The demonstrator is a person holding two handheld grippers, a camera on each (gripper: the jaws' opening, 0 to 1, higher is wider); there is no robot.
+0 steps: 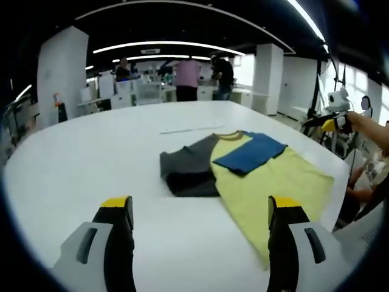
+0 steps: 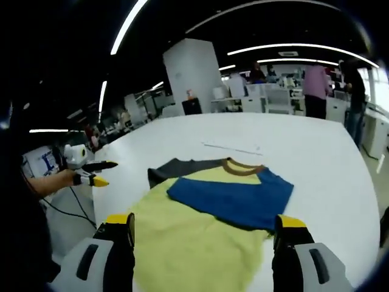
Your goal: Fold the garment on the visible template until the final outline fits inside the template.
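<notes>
Left hand-held gripper [image 1: 197, 228] and right hand-held gripper [image 2: 203, 240] both released, hovering clear, likely sizing up next fold. Garment [image 2: 213, 213] lies partly folded on white worktop [image 1: 91, 158], blue sleeve turned in.

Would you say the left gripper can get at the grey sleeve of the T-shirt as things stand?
Probably yes. The left gripper is open and points at the grey sleeve, which lies flat on the white table with only bare tabletop between them. The blue sleeve is folded over the yellow body, clear of that path.
</notes>
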